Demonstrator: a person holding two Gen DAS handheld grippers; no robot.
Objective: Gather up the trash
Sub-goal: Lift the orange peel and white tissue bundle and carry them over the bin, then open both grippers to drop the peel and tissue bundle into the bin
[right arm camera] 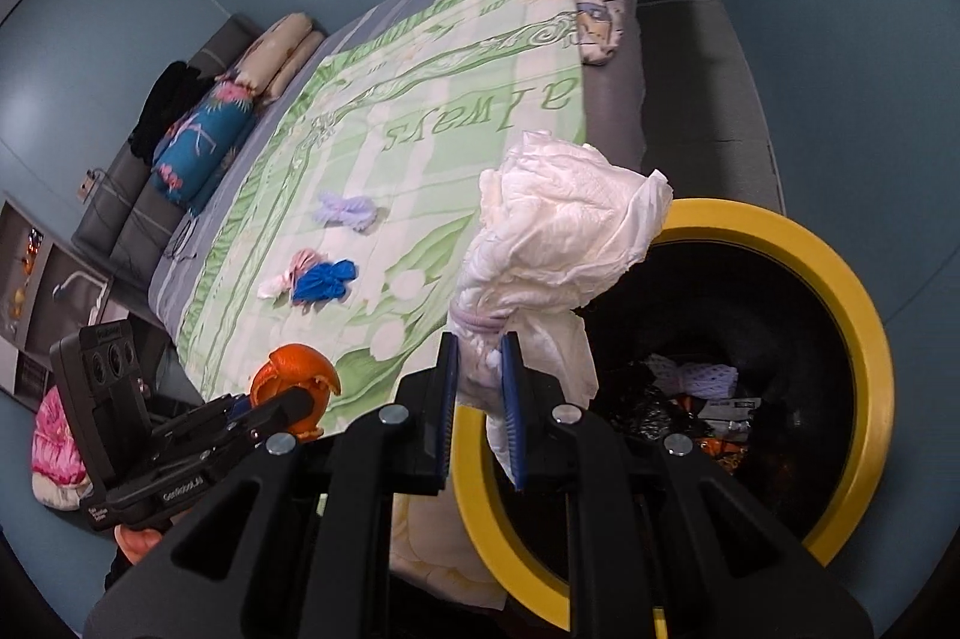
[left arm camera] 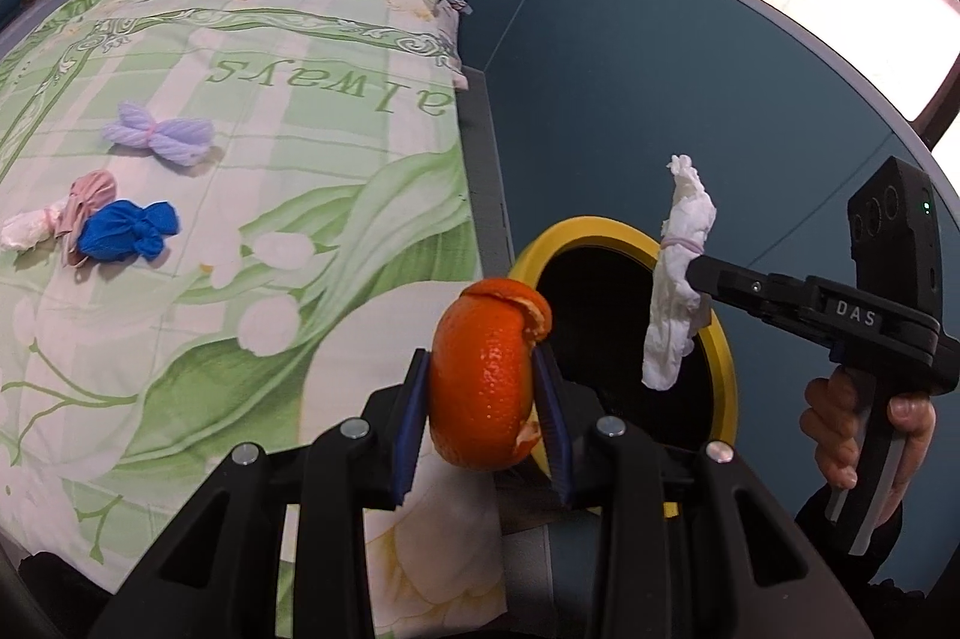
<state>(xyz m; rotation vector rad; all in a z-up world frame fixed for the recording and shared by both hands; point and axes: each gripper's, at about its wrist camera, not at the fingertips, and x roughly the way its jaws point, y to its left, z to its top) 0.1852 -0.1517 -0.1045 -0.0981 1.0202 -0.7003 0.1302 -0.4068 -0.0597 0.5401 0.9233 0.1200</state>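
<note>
At lower centre of the left wrist view, the left gripper (left arm camera: 483, 387) clamps an orange peel (left arm camera: 486, 375); the right gripper (right arm camera: 480, 381) pinches a banded white tissue wad (right arm camera: 558, 243) beside the yellow-rimmed bin (right arm camera: 852, 315).

Item count, as visible in both wrist views:

- Grippers: two. The left gripper (left arm camera: 483, 387) and the right gripper (right arm camera: 480, 375) each have two blue-padded fingers.
- Orange peel (left arm camera: 486, 375): one piece.
- White tissue bundle (right arm camera: 558, 243): one, tied with one band.
- Yellow-rimmed bin (right arm camera: 852, 339): one. Its contents are too jumbled to count.
- Tied cloth bundles on the bed sheet (left arm camera: 312, 111): four. One lilac bundle (left arm camera: 157, 134), one blue bundle (left arm camera: 129, 229), one pink bundle (left arm camera: 90, 195), one white bundle (left arm camera: 27, 231).
- Pillows at the head of the bed: one stack; the exact count cannot be determined.
- Windows: one.
</note>
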